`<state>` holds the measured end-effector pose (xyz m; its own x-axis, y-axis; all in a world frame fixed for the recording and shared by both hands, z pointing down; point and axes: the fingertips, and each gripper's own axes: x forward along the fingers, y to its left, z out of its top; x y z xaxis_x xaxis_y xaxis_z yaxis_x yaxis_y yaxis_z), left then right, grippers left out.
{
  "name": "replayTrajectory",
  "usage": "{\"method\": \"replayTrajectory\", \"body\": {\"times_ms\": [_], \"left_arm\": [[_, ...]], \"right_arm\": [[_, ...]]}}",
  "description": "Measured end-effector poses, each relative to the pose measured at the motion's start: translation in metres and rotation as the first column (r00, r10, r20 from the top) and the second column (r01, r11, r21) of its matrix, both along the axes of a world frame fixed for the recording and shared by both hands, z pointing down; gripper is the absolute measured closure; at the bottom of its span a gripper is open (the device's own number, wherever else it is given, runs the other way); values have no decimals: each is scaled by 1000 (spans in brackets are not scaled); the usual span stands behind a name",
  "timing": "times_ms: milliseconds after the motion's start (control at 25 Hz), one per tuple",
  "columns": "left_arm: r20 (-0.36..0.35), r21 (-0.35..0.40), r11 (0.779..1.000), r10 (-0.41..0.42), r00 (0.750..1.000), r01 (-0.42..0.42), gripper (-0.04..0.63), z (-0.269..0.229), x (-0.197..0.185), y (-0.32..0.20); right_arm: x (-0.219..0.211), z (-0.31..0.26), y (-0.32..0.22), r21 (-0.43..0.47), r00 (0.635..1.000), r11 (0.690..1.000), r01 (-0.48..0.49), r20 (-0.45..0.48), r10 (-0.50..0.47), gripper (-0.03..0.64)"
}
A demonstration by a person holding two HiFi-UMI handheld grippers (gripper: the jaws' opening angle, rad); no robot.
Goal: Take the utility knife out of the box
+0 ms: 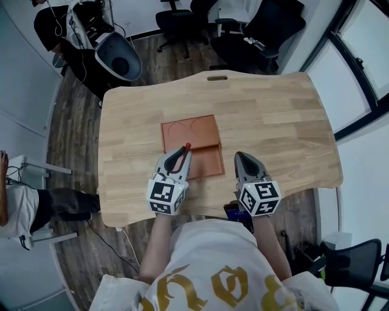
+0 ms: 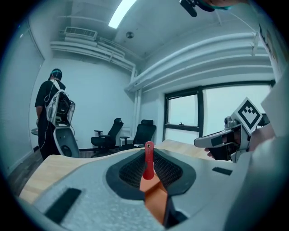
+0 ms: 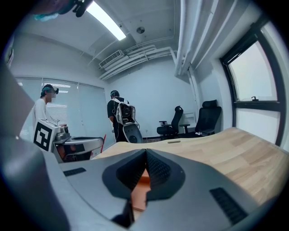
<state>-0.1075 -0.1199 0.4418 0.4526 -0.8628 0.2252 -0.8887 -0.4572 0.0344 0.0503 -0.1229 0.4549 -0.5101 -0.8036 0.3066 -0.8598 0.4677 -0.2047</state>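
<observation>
The left gripper [image 1: 182,153] has its jaws clamped on the slim red utility knife [image 1: 186,147], which sticks out past their tips over the left side of the flat, open orange-brown box [image 1: 208,161] on the pale wooden tabletop [image 1: 273,118]. The right gripper [image 1: 242,157], jaws pressed together on nothing, sits just right of the box.

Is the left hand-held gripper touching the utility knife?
Touching: the left gripper view shows the left hand-held gripper clamped on the red utility knife.

A pale wooden tabletop [image 1: 273,115] stands on a dark plank floor [image 1: 79,127], with black office chairs [image 2: 143,131], large windows [image 2: 226,113] and a ceiling strip light [image 2: 122,12].
</observation>
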Motion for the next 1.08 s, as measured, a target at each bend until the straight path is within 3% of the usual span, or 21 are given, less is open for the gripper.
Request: {"method": "replayTrajectory", "body": {"times_ms": [360, 1080], "left_arm": [[-19, 20, 1000, 4, 1000, -3, 540, -3, 3, -1], [-12, -30, 999, 16, 1000, -17, 540, 8, 17, -8]], "right_arm": [[1, -3, -2, 7, 1000, 1000, 5, 9, -5, 606], [7, 2, -8, -13, 1000, 999, 29, 5, -29, 606]]}}
